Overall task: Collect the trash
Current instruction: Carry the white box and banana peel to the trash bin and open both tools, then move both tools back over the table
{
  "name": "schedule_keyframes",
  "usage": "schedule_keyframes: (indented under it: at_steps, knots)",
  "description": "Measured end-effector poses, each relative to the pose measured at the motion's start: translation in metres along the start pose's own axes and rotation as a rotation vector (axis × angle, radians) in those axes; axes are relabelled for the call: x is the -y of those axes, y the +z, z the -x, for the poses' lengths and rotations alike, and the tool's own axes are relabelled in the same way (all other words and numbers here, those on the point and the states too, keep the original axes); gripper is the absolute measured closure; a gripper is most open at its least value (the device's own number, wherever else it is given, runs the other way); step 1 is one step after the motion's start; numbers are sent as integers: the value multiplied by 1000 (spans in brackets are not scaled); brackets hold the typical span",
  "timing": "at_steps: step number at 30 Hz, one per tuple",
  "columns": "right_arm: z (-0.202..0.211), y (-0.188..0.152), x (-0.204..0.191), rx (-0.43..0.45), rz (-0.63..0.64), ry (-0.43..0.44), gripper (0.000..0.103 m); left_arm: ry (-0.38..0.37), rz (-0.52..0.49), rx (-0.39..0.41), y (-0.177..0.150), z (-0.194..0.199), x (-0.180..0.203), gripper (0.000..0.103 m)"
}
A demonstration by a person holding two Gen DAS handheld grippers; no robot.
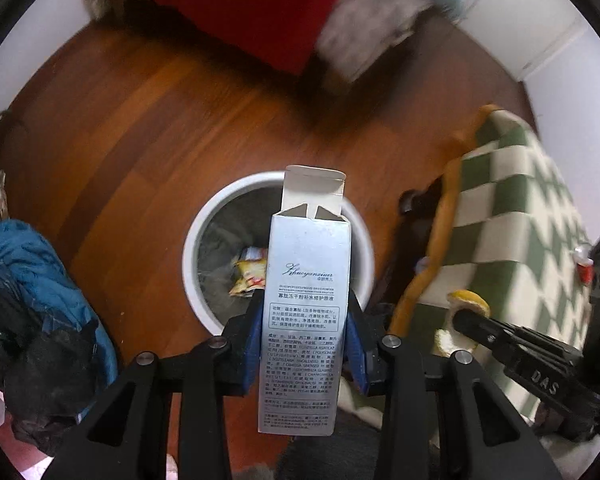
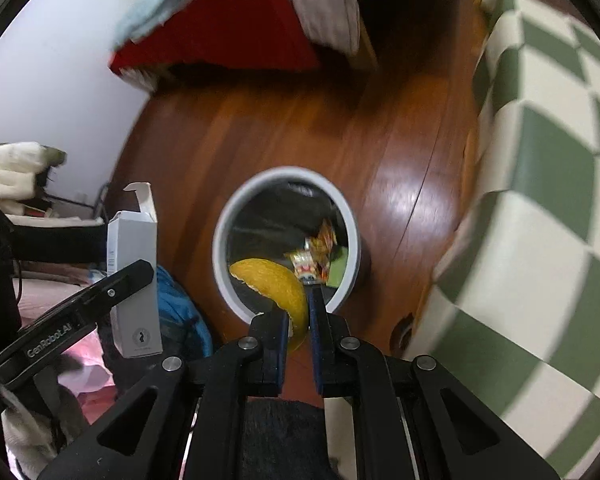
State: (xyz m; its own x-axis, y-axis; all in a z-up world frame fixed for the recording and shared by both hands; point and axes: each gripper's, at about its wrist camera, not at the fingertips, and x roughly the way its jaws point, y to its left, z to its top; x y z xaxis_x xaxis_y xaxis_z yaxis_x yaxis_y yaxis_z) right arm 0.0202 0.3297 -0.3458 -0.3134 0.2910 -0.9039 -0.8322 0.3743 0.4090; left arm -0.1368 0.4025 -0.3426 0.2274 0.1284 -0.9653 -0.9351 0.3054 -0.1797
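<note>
- Two bits of trash in hand, both hanging over the white bin (image 1: 204, 240) on the wood floor (image 1: 140, 140).
- L gripper (image 1: 306, 320) clenched on a tall silver carton (image 1: 304, 288), top flap open; blue pads (image 1: 256, 328) press its two sides, carton upright w/ top end over the bin mouth.
- R gripper (image 2: 298, 312) pinched tight on a curl of yellow peel (image 2: 274, 284); peel's free end sticks out over the bin rim.
- Bin has a dark liner, w/ wrappers (image 2: 320, 252) already at the bottom.
- Step, as I read it: carry done, drop-off phase.
- Next move calls for: centre each item over the opening, then let go. Carton is long, so tip it nose-down or it may catch the rim. Peel looks light, may cling to a pad.
- Checkered green/white cloth (image 2: 540, 200) sits near the bin's right side; keep clear of it.
</note>
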Motion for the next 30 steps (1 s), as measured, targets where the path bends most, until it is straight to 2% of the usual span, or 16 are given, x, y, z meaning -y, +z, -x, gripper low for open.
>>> schedule_keyframes:
  at_steps: [1,3,5,6,9,10,11,12,13,15,17,19,21,22,23,30]
  knots:
    - [-13,4,-1,-19,2,-14,93,4,10,-22,4,-12,-5,69]
    - [-37,11,-3,-63,4,-23,93,12,34,-40,10,-26,-16,58]
    - [-56,16,-4,-94,4,-38,93,21,54,-42,14,-32,-27,32]
    - [-64,19,-4,-107,4,-42,93,28,65,-40,16,-34,-32,26]
    - [-84,27,-4,-136,-3,-50,92,48,101,-32,16,-36,-45,21]
    - [-91,29,-5,-150,-4,-53,92,60,109,-32,15,-37,-49,17]
    - [-95,32,-4,-158,-6,-50,90,75,113,-28,14,-36,-51,7]
    - [-100,33,-4,-167,-6,-47,84,95,113,-15,10,-34,-54,4]
    - [-101,31,-3,-172,-3,-49,78,98,107,-7,9,-31,-54,4]
    - [-103,33,-4,-168,2,-51,44,129,113,19,4,-27,-59,4]
    - [-104,33,-9,-160,18,-50,35,157,120,36,-2,-23,-62,4]
    - [-103,31,-13,-161,30,-64,34,172,126,49,-8,-19,-65,4]
    - [-96,29,-19,-158,53,-91,11,184,133,61,-14,-13,-65,4]
    - [-93,28,-22,-155,63,-111,5,186,135,70,-17,-9,-66,4]
    - [-90,26,-25,-150,76,-132,1,191,136,79,-19,-5,-65,4]
    - [-62,13,-41,-106,139,-204,0,218,105,133,-32,26,-56,4]
